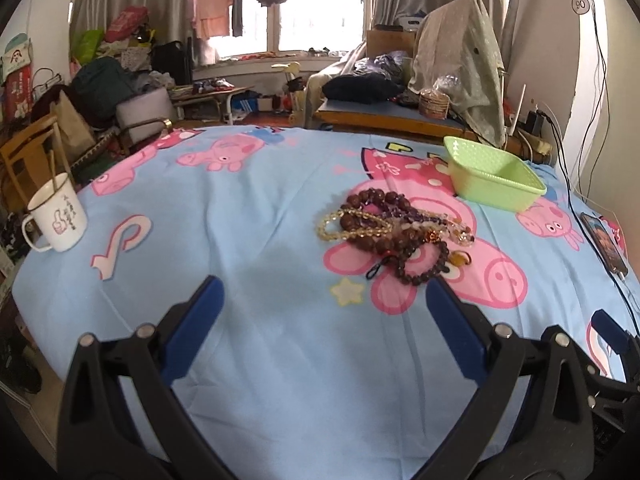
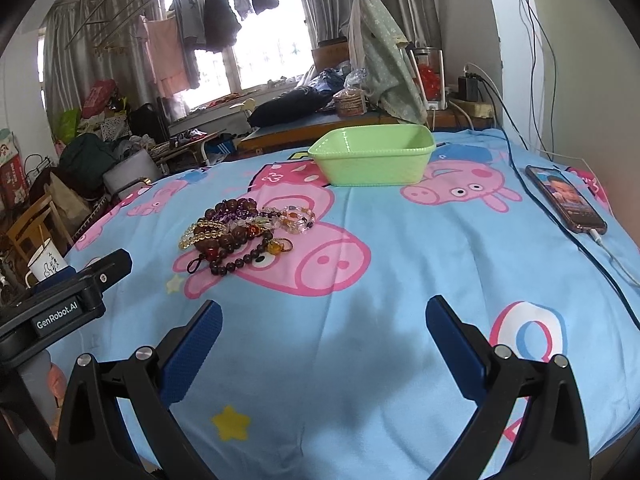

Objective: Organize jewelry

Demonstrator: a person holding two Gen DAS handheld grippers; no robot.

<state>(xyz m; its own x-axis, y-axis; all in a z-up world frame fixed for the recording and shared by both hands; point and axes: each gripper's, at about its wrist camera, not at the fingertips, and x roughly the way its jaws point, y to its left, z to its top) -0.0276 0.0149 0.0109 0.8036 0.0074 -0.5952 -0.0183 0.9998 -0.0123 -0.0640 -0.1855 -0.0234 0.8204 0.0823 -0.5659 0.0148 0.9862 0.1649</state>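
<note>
While beads [image 1: 394, 236] lie heaped | basket [image 1: 496, 176] beyond | phone [image 2: 566, 200] right

One green basket [image 2: 374, 160] is sitting on the bed [image 2: 400, 280]. One tangled pile of bead bracelets [image 2: 244, 236] is lying near it; the strands overlap too much to count exactly, though several are showing. One white mug [image 1: 56, 218] is standing at the edge. One phone [image 2: 566, 200] is lying plugged in. Two grippers are hovering: left gripper [image 1: 324, 300], right gripper [image 2: 324, 320].
</note>
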